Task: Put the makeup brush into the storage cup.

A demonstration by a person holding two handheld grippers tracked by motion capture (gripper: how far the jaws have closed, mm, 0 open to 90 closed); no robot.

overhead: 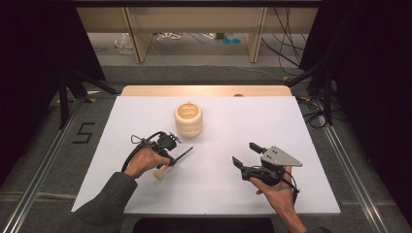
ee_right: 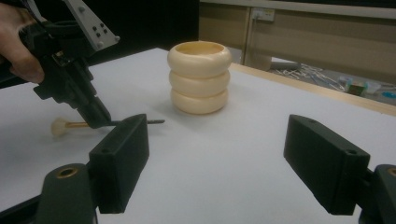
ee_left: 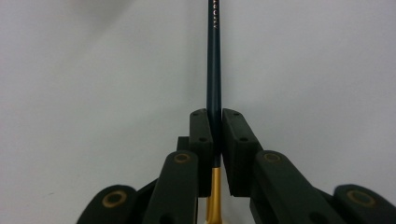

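A slim brush (overhead: 180,155) lies low over the white board (overhead: 272,121), with a dark shaft (ee_left: 214,60), a gold ferrule and a cream tuft (ee_right: 59,126). My left gripper (overhead: 170,161) is shut on its shaft just past the ferrule, and the jaws press both sides of it (ee_left: 214,116). From the right gripper view, the left gripper (ee_right: 99,120) reaches down from the upper left. A cream holder of three stacked rings (overhead: 188,119) stands upright and open-topped behind the brush (ee_right: 200,77). My right gripper (overhead: 247,155) stands open and holds nothing (ee_right: 215,127), right of centre.
The board's far side ends at a wooden table strip (overhead: 204,91). Black stand legs (overhead: 68,87) rise at both back corners. A taped "5" (overhead: 83,132) marks the floor on the left. Bare board spreads between the two grippers and along the front edge.
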